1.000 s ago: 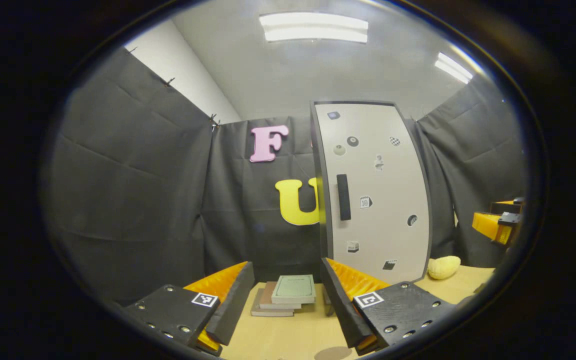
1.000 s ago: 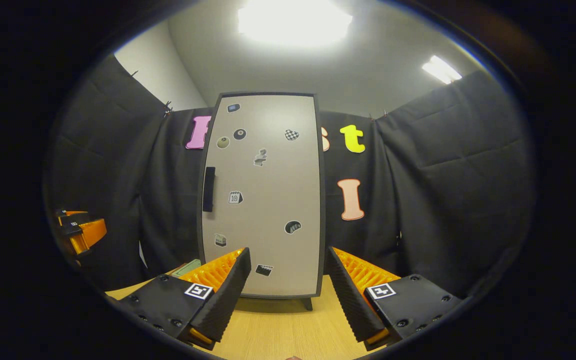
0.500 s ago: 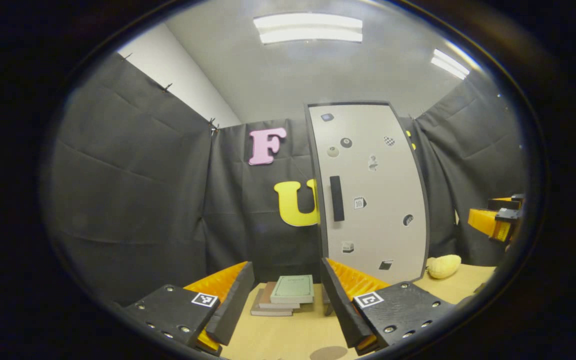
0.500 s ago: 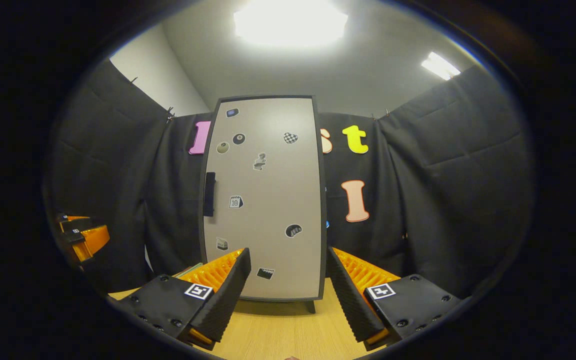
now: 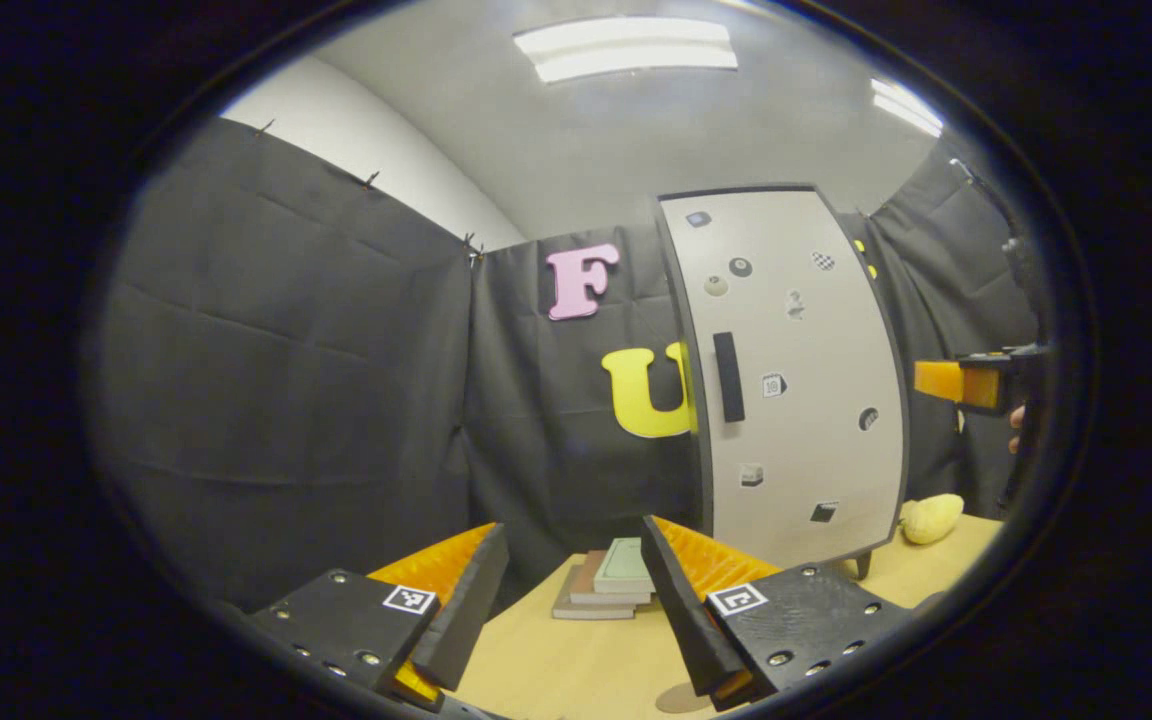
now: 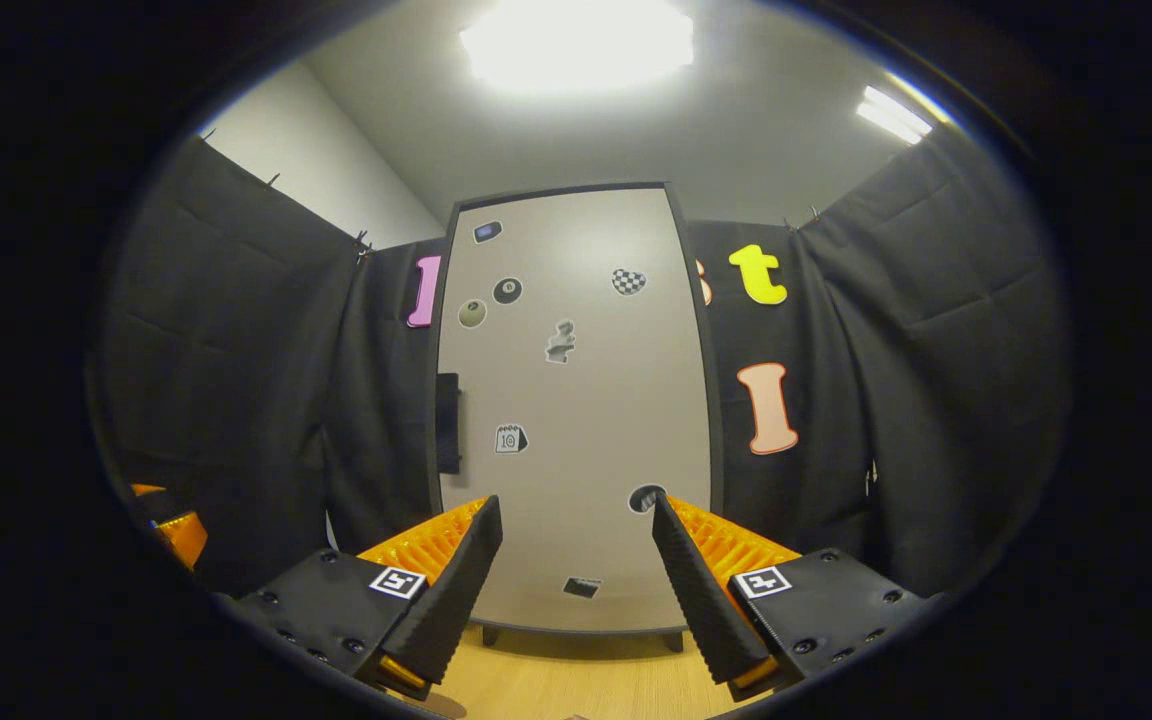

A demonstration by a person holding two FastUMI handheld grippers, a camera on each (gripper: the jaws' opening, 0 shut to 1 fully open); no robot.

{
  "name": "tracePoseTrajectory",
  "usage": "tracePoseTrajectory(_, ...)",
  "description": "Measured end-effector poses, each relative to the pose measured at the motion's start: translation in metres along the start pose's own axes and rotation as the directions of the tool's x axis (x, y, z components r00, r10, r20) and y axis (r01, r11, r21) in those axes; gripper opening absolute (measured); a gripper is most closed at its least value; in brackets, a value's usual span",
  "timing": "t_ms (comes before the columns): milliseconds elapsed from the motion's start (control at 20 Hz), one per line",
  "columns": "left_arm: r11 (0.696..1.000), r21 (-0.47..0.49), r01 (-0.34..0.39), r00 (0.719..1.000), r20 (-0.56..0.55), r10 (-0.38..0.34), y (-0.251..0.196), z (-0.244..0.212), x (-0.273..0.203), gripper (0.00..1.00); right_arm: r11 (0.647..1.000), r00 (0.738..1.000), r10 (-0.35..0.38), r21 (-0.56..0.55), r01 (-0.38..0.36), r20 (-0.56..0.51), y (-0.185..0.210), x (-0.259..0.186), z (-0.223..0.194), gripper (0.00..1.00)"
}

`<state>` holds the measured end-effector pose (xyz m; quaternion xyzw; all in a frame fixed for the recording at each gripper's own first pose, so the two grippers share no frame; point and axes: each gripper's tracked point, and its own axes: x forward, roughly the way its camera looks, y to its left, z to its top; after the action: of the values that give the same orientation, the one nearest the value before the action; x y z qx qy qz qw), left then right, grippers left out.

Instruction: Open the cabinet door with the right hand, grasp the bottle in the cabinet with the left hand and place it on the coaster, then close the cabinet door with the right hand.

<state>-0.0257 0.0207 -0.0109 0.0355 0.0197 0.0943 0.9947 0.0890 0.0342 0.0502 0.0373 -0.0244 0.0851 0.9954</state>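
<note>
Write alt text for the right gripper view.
A tall pale cabinet with its door shut and a dark handle on its left edge stands on a wooden table, straight ahead of the open right gripper. Small stickers dot the door; black cloth hangs behind.

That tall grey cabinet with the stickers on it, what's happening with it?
A person holds a two-finger gripper in each hand, facing the tall grey cabinet with stickers on its door. The door is shut and its dark vertical handle is untouched. The right gripper is open, pointed at the door. The left gripper hangs open over the light wooden table, near a small stack of books.
</note>
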Motion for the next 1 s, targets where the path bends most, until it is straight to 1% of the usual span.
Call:
tracePoseTrajectory(50, 1.0, -0.001, -0.004, 1.0, -0.003, 0.004, 0.006, -0.001, 0.004, 0.83, 1.0, 1.0, 0.006, 0.001, -0.006, 0.01, 0.008, 0.009, 0.006, 0.93)
tracePoseTrajectory(100, 1.0, -0.003, -0.009, 1.0, 0.002, 0.009, 0.013, -0.001, 0.009, 0.81, 1.0, 1.0, 0.015, 0.001, -0.015, 0.017, 0.016, 0.021, 0.012, 0.96)
tracePoseTrajectory(150, 1.0, -0.004, -0.015, 1.0, 0.003, 0.015, 0.021, -0.002, 0.013, 0.81, 1.0, 0.999, 0.024, -0.004, -0.024, 0.024, 0.025, 0.032, 0.018, 0.93)
tracePoseTrajectory(200, 1.0, -0.003, -0.02, 1.0, 0.003, 0.02, 0.028, -0.005, 0.018, 0.81, 0.999, 0.999, 0.03, -0.012, -0.03, 0.027, 0.033, 0.043, 0.024, 0.96)
tracePoseTrajectory(250, 1.0, -0.003, -0.025, 1.0, 0.003, 0.025, 0.036, -0.006, 0.024, 0.81, 0.999, 0.999, 0.035, -0.019, -0.035, 0.029, 0.041, 0.051, 0.027, 0.96)
tracePoseTrajectory(300, 0.999, -0.003, -0.031, 1.0, 0.002, 0.032, 0.044, -0.009, 0.027, 0.83, 0.999, 0.999, 0.043, -0.029, -0.042, 0.033, 0.05, 0.06, 0.03, 0.96)
tracePoseTrajectory(350, 0.999, -0.005, -0.04, 0.999, -0.001, 0.04, 0.052, -0.012, 0.031, 0.83, 0.998, 0.998, 0.05, -0.039, -0.049, 0.034, 0.059, 0.069, 0.032, 0.96)
tracePoseTrajectory(400, 0.999, -0.008, -0.051, 0.999, -0.003, 0.051, 0.063, -0.014, 0.034, 0.81, 0.997, 0.998, 0.055, -0.049, -0.053, 0.033, 0.067, 0.077, 0.034, 0.96)
tracePoseTrajectory(450, 0.998, -0.012, -0.062, 0.998, -0.005, 0.062, 0.073, -0.017, 0.037, 0.81, 0.996, 0.998, 0.064, -0.058, -0.062, 0.029, 0.076, 0.085, 0.033, 0.96)
tracePoseTrajectory(500, 0.997, -0.014, -0.074, 0.997, -0.007, 0.073, 0.082, -0.021, 0.04, 0.83, 0.995, 0.997, 0.073, -0.065, -0.071, 0.027, 0.086, 0.093, 0.034, 0.96)
tracePoseTrajectory(550, 0.996, -0.015, -0.085, 0.996, -0.012, 0.085, 0.092, -0.025, 0.043, 0.81, 0.995, 0.997, 0.079, -0.07, -0.077, 0.024, 0.094, 0.101, 0.033, 0.96)
tracePoseTrajectory(600, 0.995, -0.015, -0.096, 0.995, -0.018, 0.095, 0.1, -0.029, 0.045, 0.83, 0.994, 0.996, 0.086, -0.072, -0.084, 0.019, 0.102, 0.109, 0.033, 0.96)
tracePoseTrajectory(650, 0.994, -0.018, -0.106, 0.994, -0.023, 0.106, 0.11, -0.033, 0.047, 0.81, 0.993, 0.996, 0.09, -0.072, -0.089, 0.014, 0.11, 0.117, 0.032, 0.96)
tracePoseTrajectory(750, 0.992, -0.021, -0.124, 0.992, -0.037, 0.123, 0.127, -0.041, 0.051, 0.81, 0.994, 0.996, 0.085, -0.075, -0.085, 0.002, 0.121, 0.134, 0.029, 0.96)
tracePoseTrajectory(800, 0.991, -0.021, -0.132, 0.99, -0.043, 0.131, 0.135, -0.046, 0.053, 0.81, 0.994, 0.997, 0.08, -0.08, -0.08, -0.002, 0.126, 0.144, 0.027, 0.93)
tracePoseTrajectory(850, 0.99, -0.02, -0.141, 0.989, -0.049, 0.139, 0.144, -0.049, 0.055, 0.83, 0.994, 0.997, 0.073, -0.084, -0.074, -0.008, 0.13, 0.152, 0.024, 0.96)
tracePoseTrajectory(1000, 0.987, -0.017, -0.162, 0.985, -0.061, 0.161, 0.167, -0.056, 0.061, 0.83, 0.996, 0.997, 0.057, -0.072, -0.061, -0.047, 0.139, 0.177, 0.012, 0.96)
